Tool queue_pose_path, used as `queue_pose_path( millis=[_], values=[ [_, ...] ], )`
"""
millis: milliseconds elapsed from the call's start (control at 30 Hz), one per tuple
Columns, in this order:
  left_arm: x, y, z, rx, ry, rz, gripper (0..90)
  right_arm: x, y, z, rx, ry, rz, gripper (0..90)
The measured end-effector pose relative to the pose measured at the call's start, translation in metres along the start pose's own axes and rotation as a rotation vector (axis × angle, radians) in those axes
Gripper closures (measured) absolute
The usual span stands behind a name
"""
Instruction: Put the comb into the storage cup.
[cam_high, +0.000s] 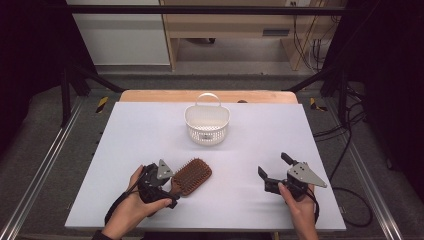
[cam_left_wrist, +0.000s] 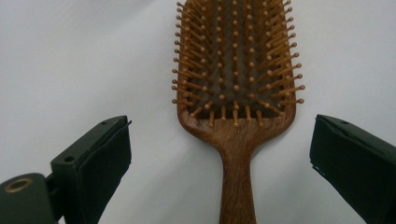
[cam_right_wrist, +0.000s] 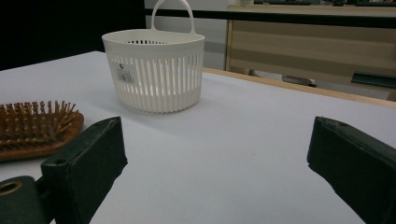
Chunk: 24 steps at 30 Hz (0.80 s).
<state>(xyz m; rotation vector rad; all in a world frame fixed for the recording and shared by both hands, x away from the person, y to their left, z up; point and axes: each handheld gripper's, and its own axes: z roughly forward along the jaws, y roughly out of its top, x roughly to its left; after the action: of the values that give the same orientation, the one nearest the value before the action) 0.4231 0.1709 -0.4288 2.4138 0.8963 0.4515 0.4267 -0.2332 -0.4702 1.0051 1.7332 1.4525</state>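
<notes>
**A:** ok so starting closest to you: your left hand-held gripper (cam_high: 172, 192) is sitting right at the handle end of the wooden hairbrush (cam_high: 192, 175). In the left gripper view the jaws are spread wide, one on each side of the handle, and neither pad touches the wood. So nothing is gripped, the brush just lies flat on the white counter (cam_high: 150, 135), bristles up.

**B:** yeah, and your right hand-held gripper (cam_high: 272, 172) is on the other side of the counter's near part, well apart from the brush. Its jaws are wide open too, with only bare counter between them. From the right gripper view you can see the brush head (cam_right_wrist: 37, 126) off to the side, bristles pointing up.

**A:** further back, the white slotted basket (cam_high: 207, 125) stands upright near the middle of the counter, loop handle at its far rim. It's well apart from the brush and from both your grippers.

**B:** can't tell from these views if there's anything inside it.
</notes>
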Motion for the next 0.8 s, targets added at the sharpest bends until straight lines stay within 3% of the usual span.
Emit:
queue_pose_path(
  millis=[100,267,400,500,667,700,800],
  values=[
    [0.000,-0.001,0.003,0.022,-0.012,0.014,5.5,0.000,0.000,0.000,0.001,0.000,0.000,4.6],
    [0.002,-0.003,0.007,0.045,-0.028,0.003,7.1,0.000,0.000,0.001,0.004,-0.003,0.000,4.7],
    [0.000,-0.004,0.009,0.071,-0.062,0.030,7.4,0.000,0.000,0.000,0.004,-0.002,-0.001,4.8],
    [0.002,-0.004,0.010,0.086,-0.060,0.019,7.8,0.001,-0.001,0.001,0.009,0.000,-0.002,4.8],
    [0.004,-0.002,0.014,0.135,-0.075,0.031,14.8,0.001,0.000,0.001,0.008,0.004,-0.005,4.9],
    [0.004,-0.001,0.015,0.145,-0.078,0.030,21.0,0.001,0.000,0.002,0.010,0.006,-0.007,5.0],
    [0.003,0.000,0.017,0.160,-0.080,0.025,28.6,0.001,-0.001,0.002,0.012,0.007,-0.009,5.0]
  ],
)
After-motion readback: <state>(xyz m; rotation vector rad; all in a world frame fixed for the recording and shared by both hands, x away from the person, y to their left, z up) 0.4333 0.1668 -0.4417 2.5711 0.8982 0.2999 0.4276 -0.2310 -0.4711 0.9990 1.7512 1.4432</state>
